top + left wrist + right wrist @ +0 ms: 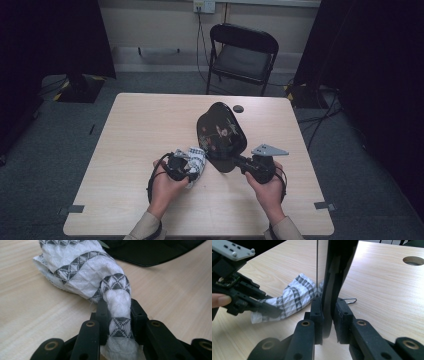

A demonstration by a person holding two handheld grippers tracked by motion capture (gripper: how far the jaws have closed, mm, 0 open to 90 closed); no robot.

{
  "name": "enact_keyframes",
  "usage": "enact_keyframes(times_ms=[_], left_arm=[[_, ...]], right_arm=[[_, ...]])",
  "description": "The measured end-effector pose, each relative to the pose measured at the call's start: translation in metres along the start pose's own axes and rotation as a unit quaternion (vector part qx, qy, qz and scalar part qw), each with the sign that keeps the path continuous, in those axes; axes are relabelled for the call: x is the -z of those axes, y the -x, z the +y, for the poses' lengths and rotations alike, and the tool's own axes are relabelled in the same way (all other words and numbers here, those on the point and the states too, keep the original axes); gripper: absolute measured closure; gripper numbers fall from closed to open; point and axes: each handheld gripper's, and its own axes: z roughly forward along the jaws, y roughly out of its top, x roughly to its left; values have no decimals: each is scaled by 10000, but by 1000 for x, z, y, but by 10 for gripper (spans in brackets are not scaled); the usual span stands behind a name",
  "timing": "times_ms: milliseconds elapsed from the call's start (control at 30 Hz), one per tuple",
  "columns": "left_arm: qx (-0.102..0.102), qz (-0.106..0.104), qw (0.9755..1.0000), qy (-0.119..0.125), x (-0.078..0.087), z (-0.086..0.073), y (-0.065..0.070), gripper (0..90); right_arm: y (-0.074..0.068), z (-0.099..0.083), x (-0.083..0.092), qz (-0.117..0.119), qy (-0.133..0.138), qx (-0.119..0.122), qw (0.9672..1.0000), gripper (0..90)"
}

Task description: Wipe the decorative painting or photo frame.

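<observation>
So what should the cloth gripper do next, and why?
Probably slide the cloth up onto the black tray's painted face to wipe it. The left gripper is shut on the bunched cloth, which lies on the table just beside the tray, while the right gripper clamps the tray's edge and holds it tilted up.

Cloth (100,277) end squeezed between left tongs (117,315), hidden. Black tray (337,270) top cut off above right tongs (327,315).
</observation>
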Motion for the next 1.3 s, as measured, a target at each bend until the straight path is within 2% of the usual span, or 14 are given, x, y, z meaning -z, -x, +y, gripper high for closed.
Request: enact_keyframes(times_ms=[33, 400, 567, 667, 767, 933, 1133, 1300], left_arm=[[-59, -51, 10000, -13, 0, -1, 2, 738], [-197, -532, 9983, -126, 2, -11, 20, 737], [-296, -616, 9976, -110, 3, -13, 25, 737], [-414, -486, 9980, -15, 12, -11, 22, 737], [-378, -377, 9986, 36, 20, -10, 15, 736], [-331, -63, 9993, 176, 34, -13, 3, 736], [-443, 229, 9988, 30, 38, -20, -6, 735], [-382, 279, 9989, -25, 37, -23, -12, 733]], right_arm=[[0, 0, 0, -4, 2, -1, 10000, 792], [-3, -2, -1, -3, 90, -78, 9999, 792], [-3, -3, -1, -3, 131, -111, 9999, 792], [-3, -4, -2, -3, 151, -115, 9998, 791], [-2, -4, -1, 24, 141, -72, 9999, 788], [-1, -5, -1, -5, 113, -43, 9999, 752], [1, -7, 1, -8, 61, -12, 10000, 684], [5, -7, 3, -6, 12, 11, 10000, 606]])
